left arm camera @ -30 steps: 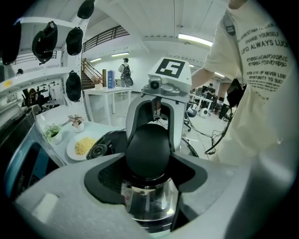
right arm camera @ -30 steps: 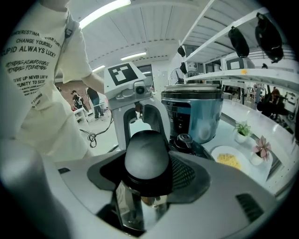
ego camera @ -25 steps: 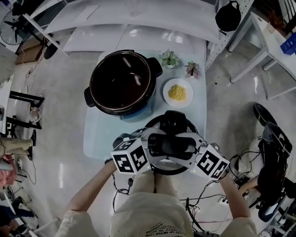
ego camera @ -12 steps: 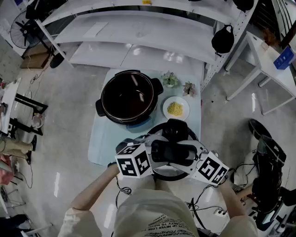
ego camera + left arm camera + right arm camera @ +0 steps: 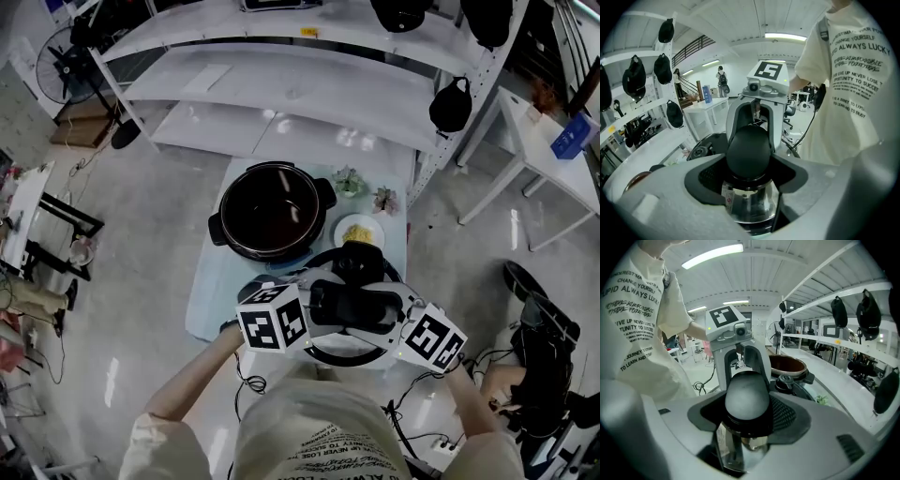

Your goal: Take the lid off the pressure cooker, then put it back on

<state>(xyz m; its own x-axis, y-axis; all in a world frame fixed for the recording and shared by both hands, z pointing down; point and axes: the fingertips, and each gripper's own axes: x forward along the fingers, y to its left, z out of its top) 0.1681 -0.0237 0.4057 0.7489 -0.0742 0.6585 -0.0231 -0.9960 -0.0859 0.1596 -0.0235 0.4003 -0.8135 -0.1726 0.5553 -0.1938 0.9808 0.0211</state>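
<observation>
Gripping the round black pressure-cooker lid (image 5: pixel 339 356) by opposite ends of its handle, the left tongs (image 5: pixel 314 305) and right tongs (image 5: pixel 394 317) hold it just on the person's side of the open dark cooker pot (image 5: pixel 274 211) on the pale desk (image 5: pixel 208 281). Risk: uneven hands would tilt the lid, letting the rounded handle slip or the lid clip the pot's rim. Both forearms reach forward, tongs angled downward and facing each other.

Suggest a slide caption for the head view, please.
The left gripper and right gripper hold the lid by its handle ends; the open cooker stands beyond.
</observation>
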